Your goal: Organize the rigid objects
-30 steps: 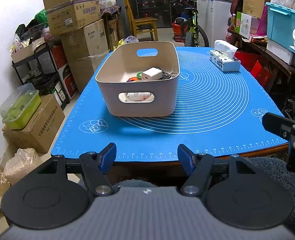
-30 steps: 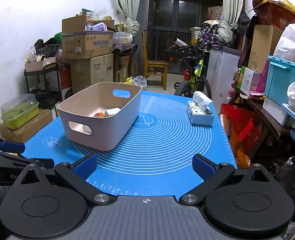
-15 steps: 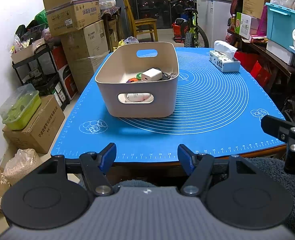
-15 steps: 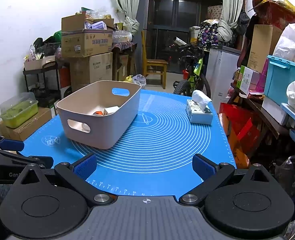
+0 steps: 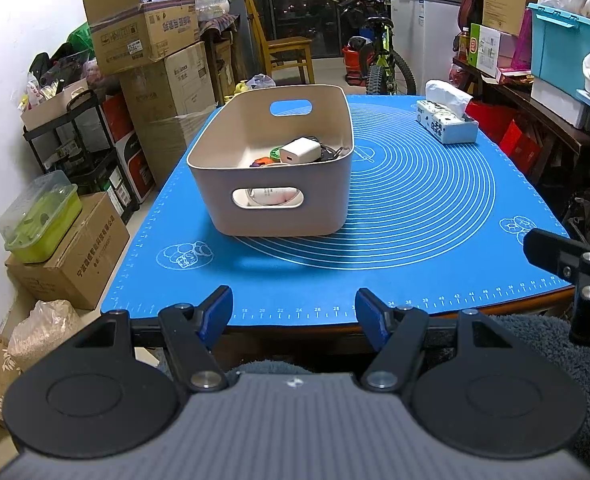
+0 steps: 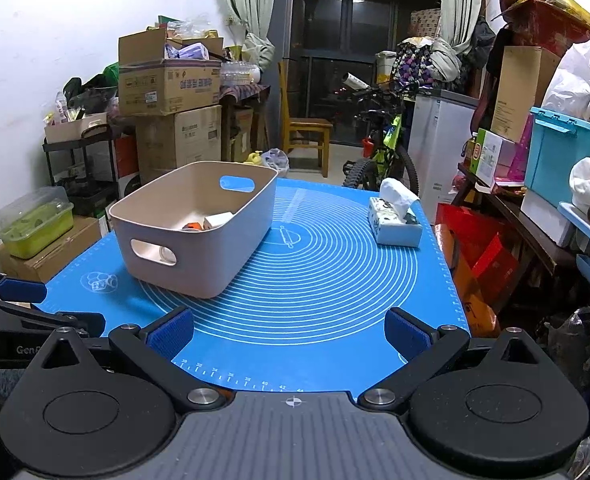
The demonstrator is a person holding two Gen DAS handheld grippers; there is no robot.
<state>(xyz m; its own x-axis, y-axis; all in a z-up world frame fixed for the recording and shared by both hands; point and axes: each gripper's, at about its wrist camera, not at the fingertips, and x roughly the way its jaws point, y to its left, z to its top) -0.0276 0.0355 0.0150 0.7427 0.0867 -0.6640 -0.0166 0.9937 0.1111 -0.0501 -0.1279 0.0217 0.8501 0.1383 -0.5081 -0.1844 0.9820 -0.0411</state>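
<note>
A beige plastic bin (image 5: 279, 200) (image 6: 199, 256) with cut-out handles stands on the blue mat (image 5: 415, 208) (image 6: 335, 280), left of its middle. Inside lie a white charger (image 5: 300, 150), a white bottle seen through the near handle hole (image 5: 269, 197), and small coloured items. My left gripper (image 5: 293, 314) hangs open at the table's near edge, nothing between its blue pads. My right gripper (image 6: 289, 334) is open too, wider, over the mat's near edge and holding nothing. Each gripper shows at the side of the other's view.
A tissue box (image 5: 447, 122) (image 6: 395, 224) sits at the mat's far right. Stacked cardboard boxes (image 5: 151, 40), a rack and a green lidded tub (image 5: 39, 224) crowd the left. A bicycle (image 6: 383, 152), a chair and shelves with a teal crate (image 5: 563, 48) stand behind and right.
</note>
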